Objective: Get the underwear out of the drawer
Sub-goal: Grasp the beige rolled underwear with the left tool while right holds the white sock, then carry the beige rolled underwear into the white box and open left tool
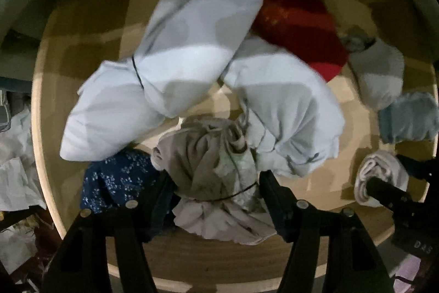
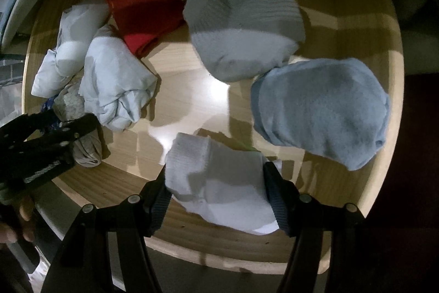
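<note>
Only readable writing is "DAS" on the right gripper [image 1: 384,188], clamped on white socks [image 2: 219,183]; left gripper [image 1: 216,183] pinches crumpled grey-beige underwear [image 1: 211,161].

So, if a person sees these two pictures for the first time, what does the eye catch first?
Probably the dark red folded cloth at the back of the wooden drawer, the one strong colour among pale bundles. Next, each claw is closed on something near the front: the left claw on a crumpled grey-beige garment, the right claw on a white sock bundle. A fuzzy light-blue bundle fills the right side.
</note>
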`<state>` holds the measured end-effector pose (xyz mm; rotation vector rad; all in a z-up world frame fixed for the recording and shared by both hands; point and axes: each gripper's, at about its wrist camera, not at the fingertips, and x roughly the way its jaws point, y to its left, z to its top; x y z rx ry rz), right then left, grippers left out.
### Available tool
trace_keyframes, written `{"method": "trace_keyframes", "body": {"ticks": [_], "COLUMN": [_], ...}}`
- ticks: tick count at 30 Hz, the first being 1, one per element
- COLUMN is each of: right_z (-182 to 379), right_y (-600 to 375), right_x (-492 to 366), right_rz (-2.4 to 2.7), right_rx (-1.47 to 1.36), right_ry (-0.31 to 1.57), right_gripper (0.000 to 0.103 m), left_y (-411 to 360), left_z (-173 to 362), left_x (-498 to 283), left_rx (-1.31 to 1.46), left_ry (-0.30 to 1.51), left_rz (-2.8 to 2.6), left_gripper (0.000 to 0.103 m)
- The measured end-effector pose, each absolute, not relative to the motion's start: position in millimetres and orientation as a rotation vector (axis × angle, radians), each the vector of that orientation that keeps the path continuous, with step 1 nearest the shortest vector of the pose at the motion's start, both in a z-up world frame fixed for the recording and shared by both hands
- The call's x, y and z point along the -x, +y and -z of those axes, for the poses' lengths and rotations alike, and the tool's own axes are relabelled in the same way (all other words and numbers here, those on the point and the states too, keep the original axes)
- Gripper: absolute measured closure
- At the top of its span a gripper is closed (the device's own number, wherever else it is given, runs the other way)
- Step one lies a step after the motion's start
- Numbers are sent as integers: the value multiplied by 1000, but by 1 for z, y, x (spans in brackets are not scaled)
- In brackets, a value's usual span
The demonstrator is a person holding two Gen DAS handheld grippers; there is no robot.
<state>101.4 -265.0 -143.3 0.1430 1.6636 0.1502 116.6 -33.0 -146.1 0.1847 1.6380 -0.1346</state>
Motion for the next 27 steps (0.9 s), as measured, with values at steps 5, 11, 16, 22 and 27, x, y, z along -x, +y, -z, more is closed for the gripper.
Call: {"method": "trace_keyframes", "body": {"ticks": [5,11,16,22,27], "right_z": [139,139,149,155,157], "right_y": [-258,-251,-233,-218,-203], "right_x": [-105,-105,-95,-87,-80], "right_rz": [-150,-137,-115,-98,-81], "right_rx": [-126,-106,-68,-32,17], "right_ry": [1665,1661,1647,1629,1604], "right_gripper": [40,40,40,39,39], "left_y": [-30,-25,-25,-15,2], "left_z": [159,154,123,70,26], "left_x": [-128,-131,-117,-100,-74], "left_rx": [-115,-102,-100,-172,-202], "left_ry": [1727,1723,1639,1456,1294], "left_rz": [134,169,249,318,379], "left_gripper": [45,52,53,53,53]}}
